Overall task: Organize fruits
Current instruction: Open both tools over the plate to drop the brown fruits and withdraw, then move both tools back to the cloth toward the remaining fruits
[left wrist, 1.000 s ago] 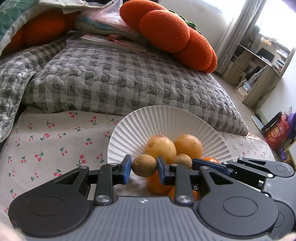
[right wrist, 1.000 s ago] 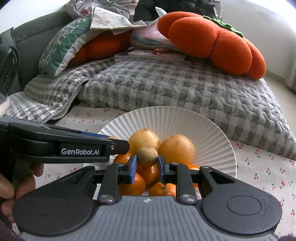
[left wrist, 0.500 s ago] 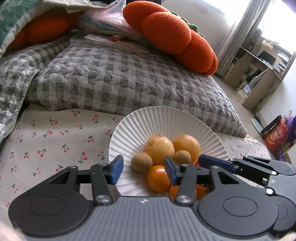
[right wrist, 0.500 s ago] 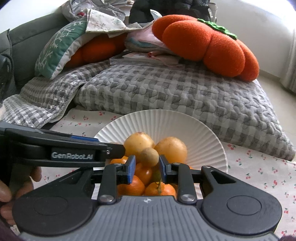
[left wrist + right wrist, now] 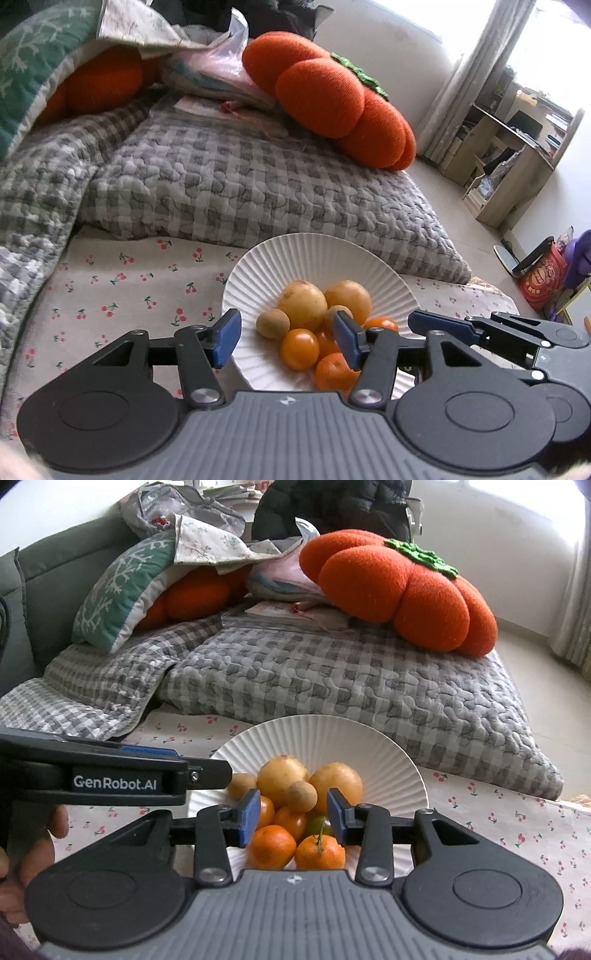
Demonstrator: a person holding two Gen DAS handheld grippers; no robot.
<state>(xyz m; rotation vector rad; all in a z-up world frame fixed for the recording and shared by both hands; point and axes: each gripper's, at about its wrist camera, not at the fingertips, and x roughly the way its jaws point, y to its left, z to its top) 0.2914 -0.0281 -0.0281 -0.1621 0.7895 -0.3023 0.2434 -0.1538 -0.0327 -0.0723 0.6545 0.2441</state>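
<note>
The white ribbed plate [image 5: 391, 749] sits on the cherry-print cloth [image 5: 122, 291] and holds the fruit. Above its near edge, the left gripper [image 5: 286, 338] has just been opening; its blue pads stand apart, with nothing pressed between them. One small brown fruit [image 5: 272, 323] lies on the plate's left side. The right gripper [image 5: 291, 816] has also been opening, fingers apart, and another small brown fruit [image 5: 302, 796] rests atop the oranges [image 5: 272, 846], seemingly free of both pads.

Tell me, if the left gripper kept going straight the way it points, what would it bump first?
Probably the fruit pile on the white plate: the left gripper, jaws just opened and empty, points toward the orange tangerine between its fingers. Depth is hard to judge.
</note>
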